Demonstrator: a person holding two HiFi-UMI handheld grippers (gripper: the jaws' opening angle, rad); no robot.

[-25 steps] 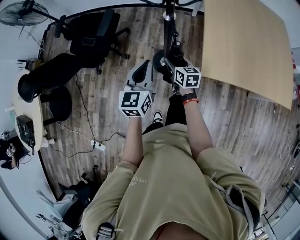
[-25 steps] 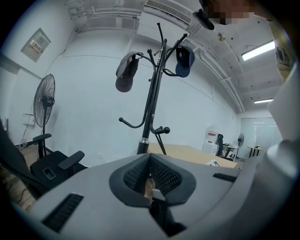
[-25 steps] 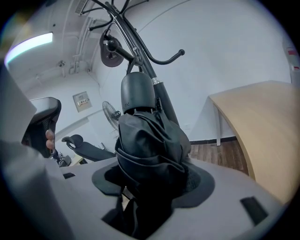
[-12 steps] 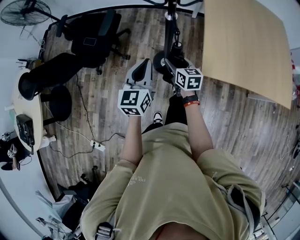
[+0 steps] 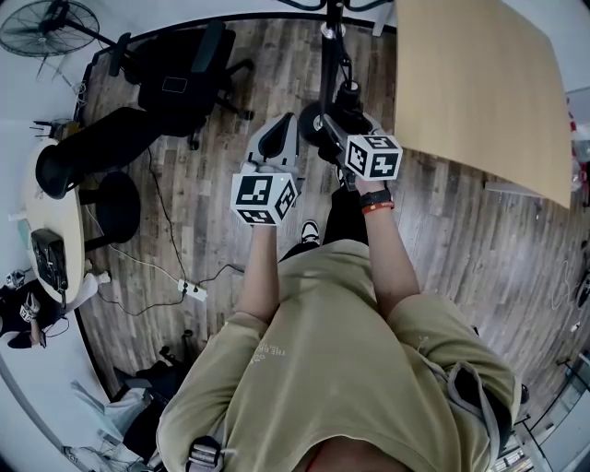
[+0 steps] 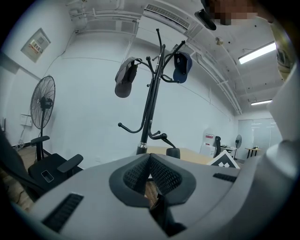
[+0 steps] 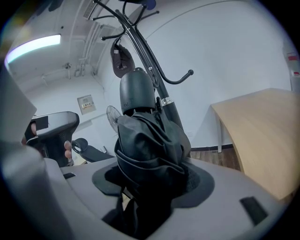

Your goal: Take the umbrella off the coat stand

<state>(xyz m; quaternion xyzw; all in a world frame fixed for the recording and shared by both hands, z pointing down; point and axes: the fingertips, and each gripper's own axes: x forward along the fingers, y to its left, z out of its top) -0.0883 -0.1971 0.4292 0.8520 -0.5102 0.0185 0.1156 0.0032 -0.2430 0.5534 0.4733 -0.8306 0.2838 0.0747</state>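
My right gripper (image 7: 152, 174) is shut on a folded black umbrella (image 7: 149, 145). The umbrella's dark grey rounded end (image 7: 137, 91) sticks up past the jaws, close against the black coat stand's pole (image 7: 165, 101). From the head view the umbrella (image 5: 318, 120) hangs beside the coat stand (image 5: 329, 51), with the right gripper (image 5: 339, 124) around it. My left gripper (image 5: 274, 147) hovers just left of it, shut with nothing held. In the left gripper view the coat stand (image 6: 151, 108) carries a grey cap (image 6: 124, 80) and a blue cap (image 6: 182, 67).
A light wooden table (image 5: 479, 92) stands right of the stand. Black office chairs (image 5: 180, 69) and a floor fan (image 5: 46, 23) are on the left. A power strip with its cable (image 5: 192, 289) lies on the wooden floor. A round table (image 5: 41, 212) sits at the far left.
My right gripper has risen a little with the umbrella in it, along the pole. The left gripper has stayed where it was.
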